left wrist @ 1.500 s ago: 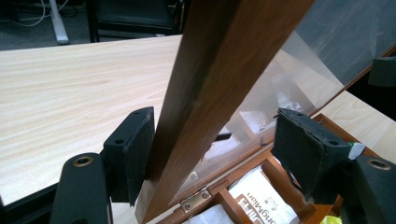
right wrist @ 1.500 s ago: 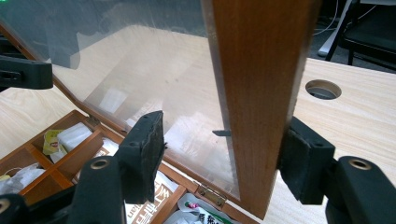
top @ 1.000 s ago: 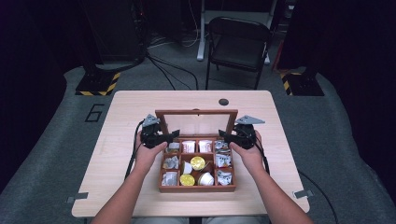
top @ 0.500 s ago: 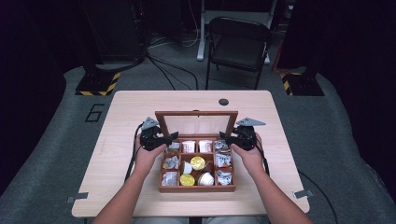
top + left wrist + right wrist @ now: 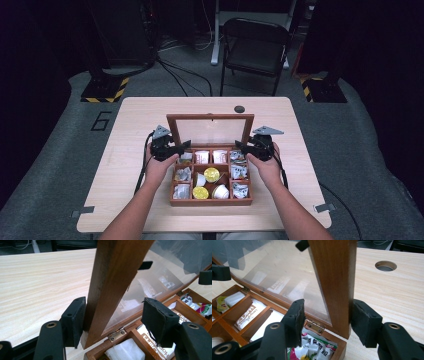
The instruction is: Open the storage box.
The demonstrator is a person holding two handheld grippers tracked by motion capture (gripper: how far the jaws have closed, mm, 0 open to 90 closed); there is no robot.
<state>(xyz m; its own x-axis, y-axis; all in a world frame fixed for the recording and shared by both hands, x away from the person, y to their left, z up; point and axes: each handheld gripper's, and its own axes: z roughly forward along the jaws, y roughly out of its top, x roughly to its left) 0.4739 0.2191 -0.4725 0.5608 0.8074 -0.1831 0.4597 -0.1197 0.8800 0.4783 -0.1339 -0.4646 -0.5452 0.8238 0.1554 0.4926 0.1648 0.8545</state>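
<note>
Both grippers are set astride the upright side rails of the wooden box's glass lid [image 5: 210, 131]. On the left gripper [image 5: 113, 320] and the right gripper [image 5: 327, 318] alike, the jaws are parted wider than the rail, only the outer pad touching. The box [image 5: 210, 201] sits mid-table, lid standing near vertical along its far hinged edge, equally near both hands.

Table [image 5: 140, 120] lit bright, surroundings dark; lid glass [image 5: 269, 272] glares, hazy.
</note>
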